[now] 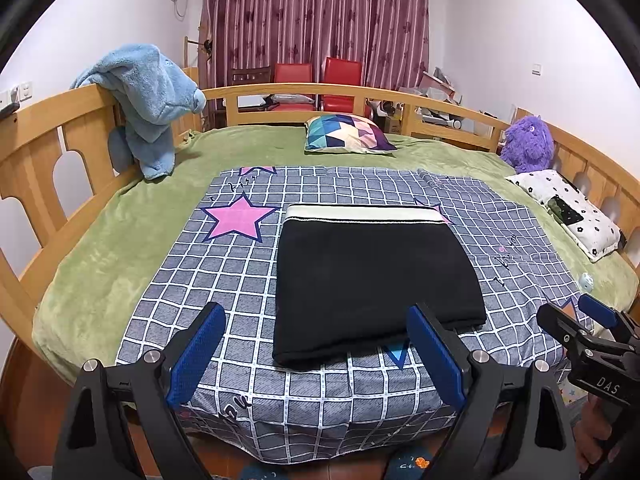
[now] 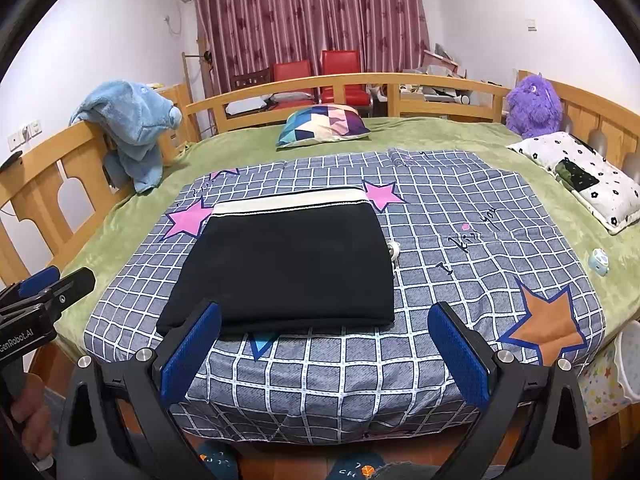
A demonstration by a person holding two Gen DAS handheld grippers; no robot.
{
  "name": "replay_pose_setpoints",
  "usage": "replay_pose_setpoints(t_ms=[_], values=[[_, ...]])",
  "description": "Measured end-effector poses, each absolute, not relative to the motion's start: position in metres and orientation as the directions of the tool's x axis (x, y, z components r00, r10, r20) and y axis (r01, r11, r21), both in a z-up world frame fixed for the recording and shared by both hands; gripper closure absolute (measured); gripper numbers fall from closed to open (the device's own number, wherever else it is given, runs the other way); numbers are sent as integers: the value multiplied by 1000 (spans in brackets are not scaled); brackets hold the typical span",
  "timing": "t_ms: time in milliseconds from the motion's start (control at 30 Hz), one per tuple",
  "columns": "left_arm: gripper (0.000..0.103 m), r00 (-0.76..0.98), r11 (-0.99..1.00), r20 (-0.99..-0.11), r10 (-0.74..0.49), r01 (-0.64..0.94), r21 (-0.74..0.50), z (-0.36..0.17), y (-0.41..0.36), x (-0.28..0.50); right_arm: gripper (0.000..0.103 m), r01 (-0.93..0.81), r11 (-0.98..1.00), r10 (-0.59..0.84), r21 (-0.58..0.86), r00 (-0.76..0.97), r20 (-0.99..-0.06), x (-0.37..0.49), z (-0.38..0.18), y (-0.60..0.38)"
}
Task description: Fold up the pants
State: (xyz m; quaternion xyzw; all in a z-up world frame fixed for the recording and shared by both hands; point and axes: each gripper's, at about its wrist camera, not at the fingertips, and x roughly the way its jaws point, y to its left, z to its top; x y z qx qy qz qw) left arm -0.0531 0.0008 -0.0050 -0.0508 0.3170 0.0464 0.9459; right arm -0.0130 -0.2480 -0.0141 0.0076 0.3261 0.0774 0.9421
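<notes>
The black pants (image 1: 372,280) lie folded into a flat rectangle on the checked star-print sheet (image 1: 208,280), with a cream waistband along the far edge. They also show in the right wrist view (image 2: 288,268). My left gripper (image 1: 316,316) is open and empty, held back over the bed's near edge just in front of the pants. My right gripper (image 2: 324,316) is open and empty, also in front of the pants, to the right. The right gripper shows at the right edge of the left wrist view (image 1: 576,316); the left one shows at the left edge of the right wrist view (image 2: 56,280).
A green blanket (image 1: 120,240) covers the bed inside a wooden rail (image 1: 48,152). A blue plush robe (image 1: 148,100) hangs on the left rail. A geometric pillow (image 1: 348,134), a purple plush toy (image 1: 528,144), a white dotted pillow (image 1: 568,212) and a small round toy (image 2: 599,262) lie around.
</notes>
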Motion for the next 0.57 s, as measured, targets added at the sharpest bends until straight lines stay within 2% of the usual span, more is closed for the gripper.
replay_pose_setpoints(t_ms=[567], values=[[11, 795, 991, -604, 53, -118, -68, -5, 0, -54, 1, -141, 988, 150, 63, 775, -613, -14, -14, -248]])
